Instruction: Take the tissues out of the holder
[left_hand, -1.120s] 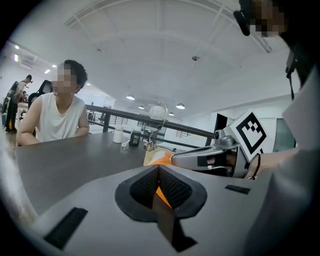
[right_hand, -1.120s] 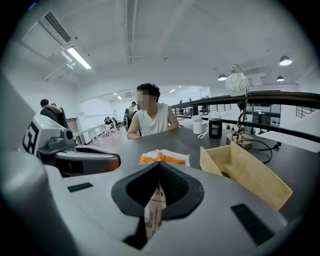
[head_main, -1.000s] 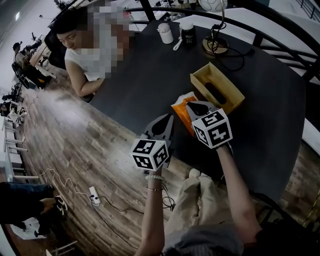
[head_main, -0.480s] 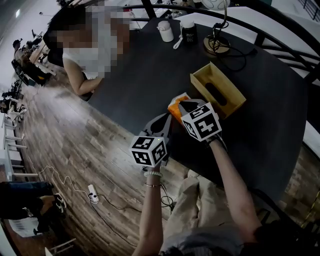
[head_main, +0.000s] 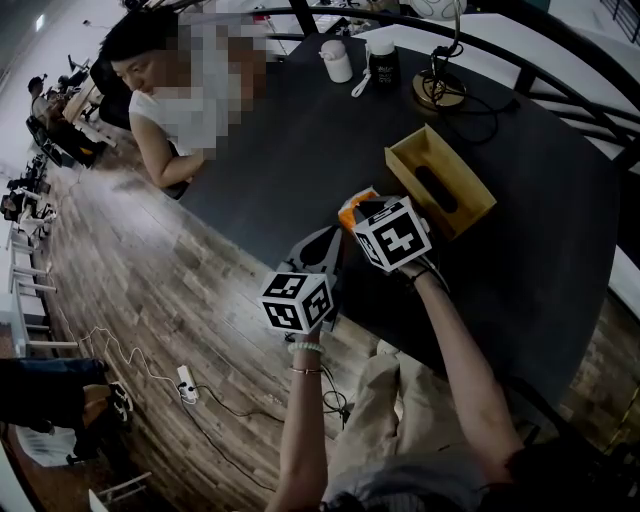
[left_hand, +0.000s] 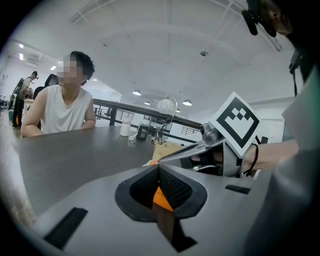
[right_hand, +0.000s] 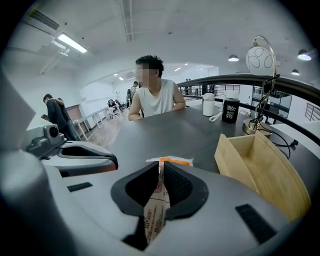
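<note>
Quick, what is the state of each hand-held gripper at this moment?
Left hand-held gripper: closed, it seems on an orange edge of the tissue pack.
Right hand-held gripper: closed on the same tissue pack.

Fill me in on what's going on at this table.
A person is working with a gripper in each hand. The right gripper is shut on an orange tissue pack, which is out of the wooden holder and sits just beside it over the dark table. The holder looks empty. The left gripper is close by on the pack's other side, its jaws together and nothing clearly in them. Another person sits at the table's far edge.
</note>
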